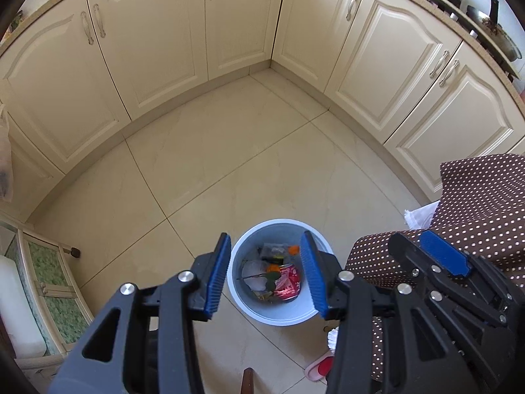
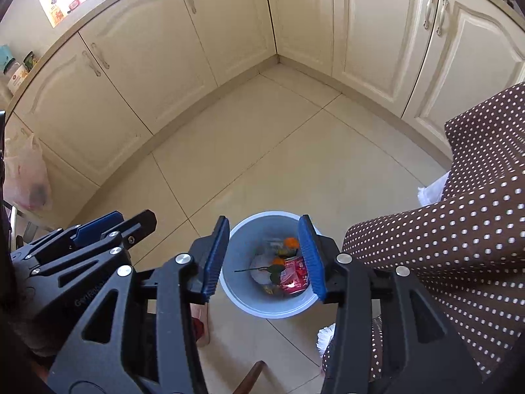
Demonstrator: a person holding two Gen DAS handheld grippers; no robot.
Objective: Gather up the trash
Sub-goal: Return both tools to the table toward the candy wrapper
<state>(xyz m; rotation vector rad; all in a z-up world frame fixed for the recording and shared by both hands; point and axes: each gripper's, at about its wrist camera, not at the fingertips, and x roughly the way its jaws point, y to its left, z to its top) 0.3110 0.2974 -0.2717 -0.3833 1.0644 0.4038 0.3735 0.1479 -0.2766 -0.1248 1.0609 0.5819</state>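
Note:
A pale blue trash bin [image 1: 249,308] stands on the tiled floor below both grippers; it also shows in the right wrist view [image 2: 242,298]. Inside lie a red wrapper [image 1: 290,282] [image 2: 295,274], orange pieces [image 1: 273,268] [image 2: 290,242], a green stem with leaves [image 1: 270,277] [image 2: 274,271] and white paper [image 1: 254,267]. My left gripper [image 1: 267,277] is open and empty above the bin. My right gripper [image 2: 264,259] is open and empty above the bin too, and shows at the right of the left wrist view [image 1: 426,249].
Cream cabinets [image 1: 229,26] line the corner behind. Brown polka-dot fabric [image 1: 475,210] [image 2: 459,229] is on the right. A green-glass cabinet [image 1: 49,282] is at left. A plastic bag [image 2: 26,177] hangs on the left. A red and white slipper [image 1: 320,367] lies near the bin.

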